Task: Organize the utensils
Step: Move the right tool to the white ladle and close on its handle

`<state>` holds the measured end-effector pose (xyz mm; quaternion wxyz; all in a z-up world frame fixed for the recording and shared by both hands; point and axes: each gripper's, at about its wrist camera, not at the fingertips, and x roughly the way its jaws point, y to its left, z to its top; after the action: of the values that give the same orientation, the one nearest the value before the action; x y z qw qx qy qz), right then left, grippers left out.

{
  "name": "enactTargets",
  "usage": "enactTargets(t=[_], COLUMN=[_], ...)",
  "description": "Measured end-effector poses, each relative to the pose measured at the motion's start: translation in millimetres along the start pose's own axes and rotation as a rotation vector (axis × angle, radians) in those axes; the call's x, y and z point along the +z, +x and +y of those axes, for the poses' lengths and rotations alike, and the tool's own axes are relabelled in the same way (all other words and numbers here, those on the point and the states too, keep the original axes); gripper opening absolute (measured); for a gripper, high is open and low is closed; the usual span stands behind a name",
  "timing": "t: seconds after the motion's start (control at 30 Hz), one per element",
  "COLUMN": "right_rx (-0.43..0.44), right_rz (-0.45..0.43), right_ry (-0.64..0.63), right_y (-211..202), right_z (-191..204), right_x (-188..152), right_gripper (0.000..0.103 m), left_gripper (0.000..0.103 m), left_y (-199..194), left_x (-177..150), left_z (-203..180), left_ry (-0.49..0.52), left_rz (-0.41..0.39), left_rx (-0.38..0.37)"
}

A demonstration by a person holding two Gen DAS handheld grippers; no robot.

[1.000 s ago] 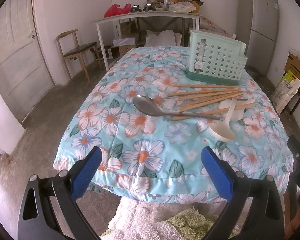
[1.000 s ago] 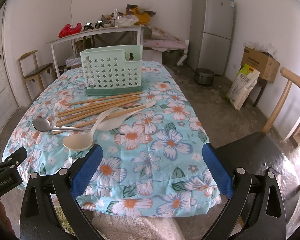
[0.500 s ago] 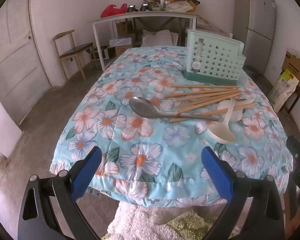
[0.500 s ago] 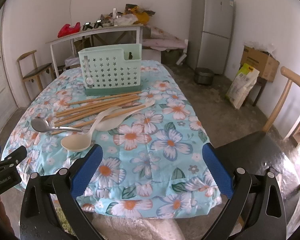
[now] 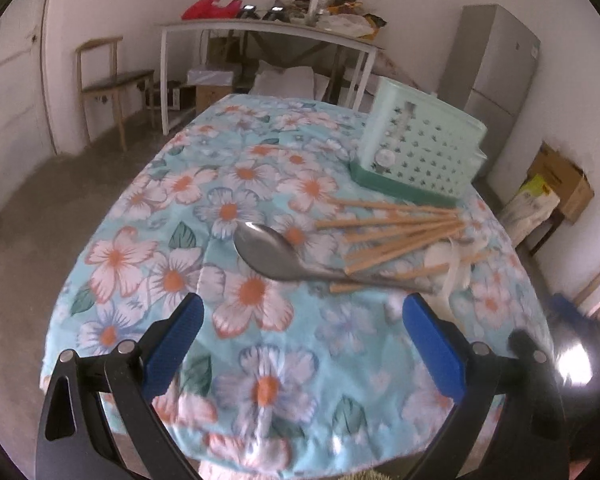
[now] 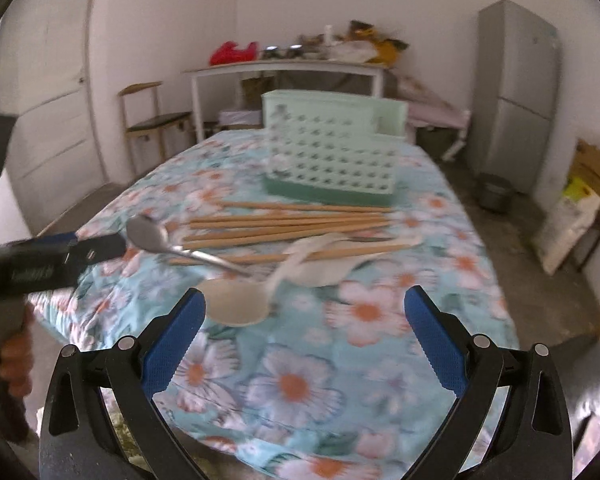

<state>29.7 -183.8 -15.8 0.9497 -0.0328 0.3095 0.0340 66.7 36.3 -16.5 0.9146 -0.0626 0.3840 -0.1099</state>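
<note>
Left gripper (image 5: 302, 332): jaws spread wide, nothing between them, poised above the near edge of the counter (image 5: 148, 184), which is covered in a floral cloth. Right gripper (image 6: 302, 328): jaws likewise wide apart and empty, over the same near edge, further to the right. Both views are motion-blurred.

Utensils lie loose in the middle of the counter. Metal spoon (image 5: 272, 254): bowl toward the left, handle running right and passing under the ends of the chopsticks. Wooden chopsticks (image 5: 396, 226): a loose bundle lying flat, fanned out at the left ends and converging toward the right, just in front of the caddy. Two white plastic spoons sit at the right end of the pile; the nearer white spoon (image 6: 238, 304) has its bowl just beyond the right gripper's left fingertip, its handle curving up and across the second white spoon (image 6: 324, 270). Whether the fingertip touches the bowl cannot be told.

Mint-green perforated utensil caddy (image 5: 420, 152): upright at the far right part of the counter, behind the chopsticks, apart from them.

In the right wrist view the left gripper's body shows at the left edge, near the metal spoon's bowl.
</note>
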Motion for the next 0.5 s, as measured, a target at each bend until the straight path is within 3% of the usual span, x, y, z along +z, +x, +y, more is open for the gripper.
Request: enactTargets(t=[0.27, 0.5], right_rx=[0.078, 0.121], right_rz=[0.060, 0.107], right_ry=[-0.161, -0.286], right_y=[26.0, 42.5], right_z=[26.5, 36.4], right_x=[-4.0, -9.5], right_gripper=[0.092, 0.064], left_gripper=[0.096, 0.058], left_y=[36.2, 62.5], left_x=[19.2, 29.0], left_z=[25.8, 47.6], left_ry=[-0.033, -0.102], left_rz=[0.011, 0.069], left_rx=[0.006, -0.045])
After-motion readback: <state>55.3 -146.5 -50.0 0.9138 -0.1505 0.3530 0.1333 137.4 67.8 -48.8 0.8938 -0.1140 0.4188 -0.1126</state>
